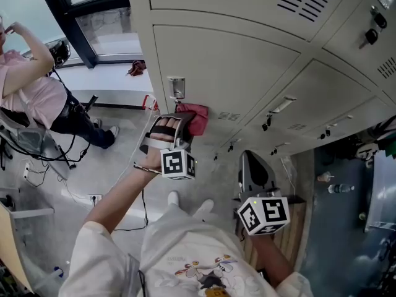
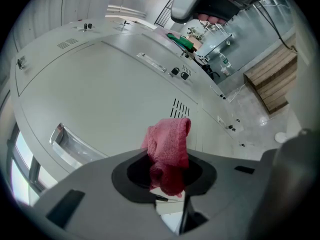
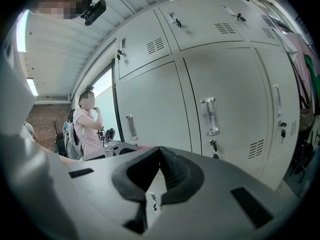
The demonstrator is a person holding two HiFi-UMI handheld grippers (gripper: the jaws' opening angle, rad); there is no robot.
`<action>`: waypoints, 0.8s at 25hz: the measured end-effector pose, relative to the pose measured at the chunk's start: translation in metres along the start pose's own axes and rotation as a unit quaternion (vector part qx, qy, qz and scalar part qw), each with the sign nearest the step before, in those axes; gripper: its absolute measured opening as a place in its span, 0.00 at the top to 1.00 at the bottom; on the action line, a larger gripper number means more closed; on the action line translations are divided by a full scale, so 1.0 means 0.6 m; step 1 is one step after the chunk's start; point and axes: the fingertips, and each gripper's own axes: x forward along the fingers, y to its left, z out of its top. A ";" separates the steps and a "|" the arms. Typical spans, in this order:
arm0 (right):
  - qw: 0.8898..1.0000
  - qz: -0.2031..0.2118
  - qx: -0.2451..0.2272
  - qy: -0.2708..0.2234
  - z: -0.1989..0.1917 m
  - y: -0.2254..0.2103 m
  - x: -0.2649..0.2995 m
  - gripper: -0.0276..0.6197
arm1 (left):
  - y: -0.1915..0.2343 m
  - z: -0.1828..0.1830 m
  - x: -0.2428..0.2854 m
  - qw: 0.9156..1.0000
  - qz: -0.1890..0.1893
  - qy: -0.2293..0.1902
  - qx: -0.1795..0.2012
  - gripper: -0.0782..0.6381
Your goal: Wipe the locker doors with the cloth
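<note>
One pink cloth (image 2: 167, 149) is pinched between the closed jaws of the left tool (image 2: 167, 179), with its free end up close to the pale locker door (image 2: 110, 89) (whether it touches is not clear). A metal handle (image 2: 67, 141) lies at 9 o'clock of the cloth. The right tool (image 3: 159, 171), at 4 o'clock of the left one in the head view, has its jaws together on nothing.

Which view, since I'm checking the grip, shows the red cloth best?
The left gripper view: the cloth sits large and central, clamped in the left gripper. The head view shows it small, partly behind that gripper; the right gripper view hardly shows it.
</note>
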 end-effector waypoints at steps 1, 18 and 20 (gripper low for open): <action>1.000 0.000 0.000 0.000 0.000 0.000 0.001 0.95 | -0.003 -0.004 0.001 1.000 -0.001 0.002 -0.001 0.75; 1.000 -0.001 0.005 0.003 -0.006 0.003 0.011 0.95 | -0.041 -0.055 0.017 1.000 -0.017 0.025 -0.009 0.75; 1.000 0.001 0.005 0.004 -0.007 0.004 0.012 0.95 | -0.048 -0.062 0.019 0.999 -0.020 0.029 -0.009 0.75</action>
